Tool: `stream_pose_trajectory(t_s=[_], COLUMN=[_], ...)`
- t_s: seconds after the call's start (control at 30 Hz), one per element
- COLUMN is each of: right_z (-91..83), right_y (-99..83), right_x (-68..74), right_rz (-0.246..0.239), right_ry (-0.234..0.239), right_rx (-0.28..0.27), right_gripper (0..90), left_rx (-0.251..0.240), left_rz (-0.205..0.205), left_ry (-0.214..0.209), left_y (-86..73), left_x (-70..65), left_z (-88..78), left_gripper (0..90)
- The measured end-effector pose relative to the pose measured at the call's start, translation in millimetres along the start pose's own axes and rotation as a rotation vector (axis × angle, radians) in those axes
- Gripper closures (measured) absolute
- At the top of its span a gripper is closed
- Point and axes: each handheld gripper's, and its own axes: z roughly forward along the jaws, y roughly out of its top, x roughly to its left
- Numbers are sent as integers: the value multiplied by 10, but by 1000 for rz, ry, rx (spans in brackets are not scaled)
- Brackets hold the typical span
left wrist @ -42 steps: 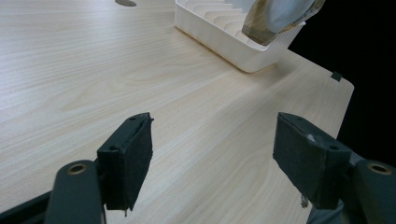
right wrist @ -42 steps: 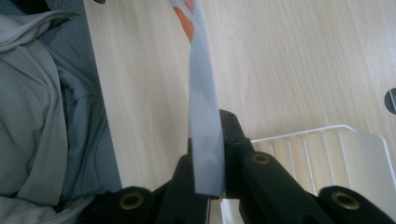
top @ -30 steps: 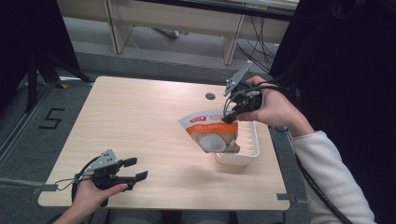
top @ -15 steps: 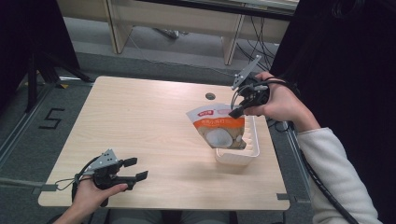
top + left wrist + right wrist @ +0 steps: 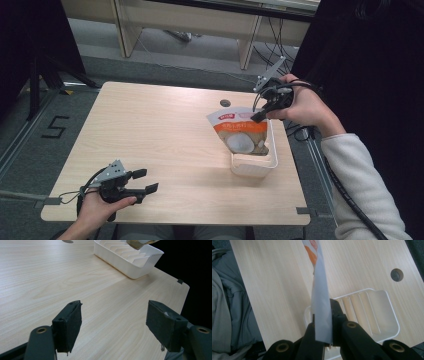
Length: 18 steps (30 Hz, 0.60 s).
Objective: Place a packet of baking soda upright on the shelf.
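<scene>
The right claw (image 5: 257,117) is clamped on the top edge of a pouch (image 5: 242,132), its two black jaws pressed together on the thin grey rim, as the right gripper view shows with the pouch (image 5: 321,302) running edge-on up from between them. The pouch is white at the top with an orange band and a pale round picture lower down; it hangs tilted from the claw, its lower end reaching down into a white tray (image 5: 253,166) that sits on the bench (image 5: 165,130) near the right edge. In the right gripper view the tray (image 5: 372,312) shows ribbed dividers along its floor and lies just beyond and below the jaws. The right hand (image 5: 305,105) holds this claw above the far end of the tray, and a round hole (image 5: 225,103) in the bench lies just beyond the pouch. The left claw (image 5: 142,181) rests low over the near left corner of the bench, held by the left hand (image 5: 97,207), its jaws spread wide with nothing between them; in the left gripper view bare wood shows between the two pads (image 5: 68,326) and the tray (image 5: 130,263) stands well apart, towards the far right.
</scene>
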Motion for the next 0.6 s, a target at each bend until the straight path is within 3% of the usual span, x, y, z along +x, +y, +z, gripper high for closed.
stream_pose_trajectory(t_s=[0.6], right_z=[56], right_y=[-94], right_x=[-201], right_rz=[41], right_ry=[-37], right_rx=[0], right_gripper=[900], left_rx=[2], left_rz=[-3], left_ry=[3], left_y=[-2], left_x=[-11], left_z=[8], left_gripper=[280])
